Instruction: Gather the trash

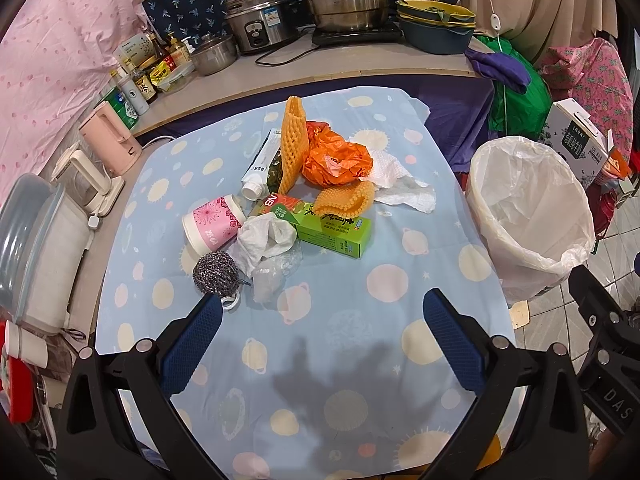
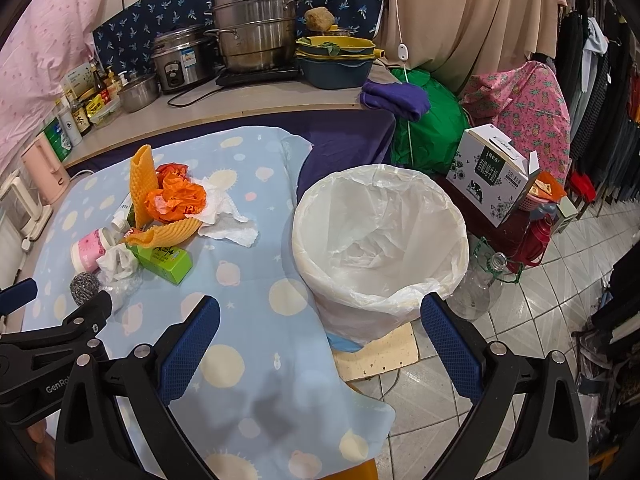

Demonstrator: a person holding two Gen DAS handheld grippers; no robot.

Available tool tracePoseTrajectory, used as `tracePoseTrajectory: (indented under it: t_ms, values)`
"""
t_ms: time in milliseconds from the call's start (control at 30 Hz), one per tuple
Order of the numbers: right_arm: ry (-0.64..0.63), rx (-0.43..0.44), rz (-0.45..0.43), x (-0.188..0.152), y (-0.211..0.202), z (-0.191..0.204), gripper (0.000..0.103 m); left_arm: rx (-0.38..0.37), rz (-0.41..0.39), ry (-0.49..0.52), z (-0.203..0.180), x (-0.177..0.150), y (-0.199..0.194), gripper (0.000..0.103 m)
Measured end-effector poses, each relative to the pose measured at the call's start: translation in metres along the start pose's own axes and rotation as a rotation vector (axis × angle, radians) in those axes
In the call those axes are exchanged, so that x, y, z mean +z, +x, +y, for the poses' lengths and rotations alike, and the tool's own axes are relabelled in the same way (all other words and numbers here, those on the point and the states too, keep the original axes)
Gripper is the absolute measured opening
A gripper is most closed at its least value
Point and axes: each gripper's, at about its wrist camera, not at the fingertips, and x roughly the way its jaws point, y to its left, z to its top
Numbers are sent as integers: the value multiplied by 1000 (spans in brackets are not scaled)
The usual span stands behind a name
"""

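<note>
Behind your table runs a counter (image 2: 248, 100) backed by dark blue patterned cloth (image 2: 160, 20) — pink fabric (image 1: 52, 48) hangs on the left. To your right, beige curtains (image 2: 460, 12) fall over a pale tiled floor (image 2: 552, 280).

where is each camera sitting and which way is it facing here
Left wrist: on the left hand-held gripper, open, looking forward over the trash pile on the blue tablecloth; the right hand-held gripper shows at its right edge.
Right wrist: on the right hand-held gripper, open, aimed at the lined bin beside the table; the left hand-held gripper shows at its left edge.
Shared: pile, bin, tablecloth, steel pots behind.
</note>
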Motion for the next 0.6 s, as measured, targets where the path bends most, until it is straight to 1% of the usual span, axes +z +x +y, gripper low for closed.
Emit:
tracePoseTrajectory:
  t_ms: [367,600]
  values:
    - [-25,16,3,-2,-1,11,96,0,0,0,0,0,0,96]
    - [-29,20,4,-4,0,11,96,0,2,0,1,0,0,96]
